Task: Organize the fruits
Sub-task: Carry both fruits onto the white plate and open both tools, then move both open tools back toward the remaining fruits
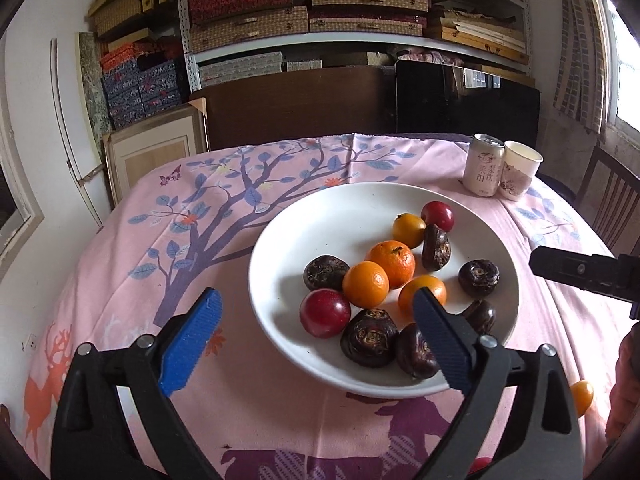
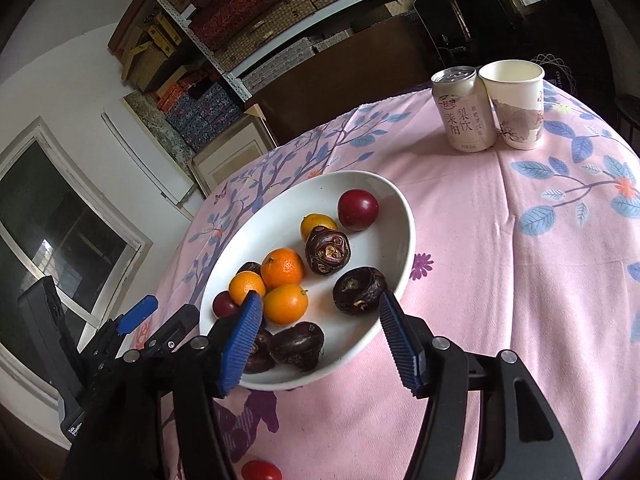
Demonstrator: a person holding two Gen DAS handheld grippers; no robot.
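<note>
A white plate (image 1: 280,240) on a pink cloth (image 1: 120,260) is seen holding oranges, red plums and dark chestnuts. The left gripper (image 1: 316,308) and right gripper (image 2: 320,312) are held over its near rim, jaws spread, nothing pinched. An orange (image 1: 581,398) and a plum (image 2: 261,471) are left off the plate; one should probably be reached next.
</note>
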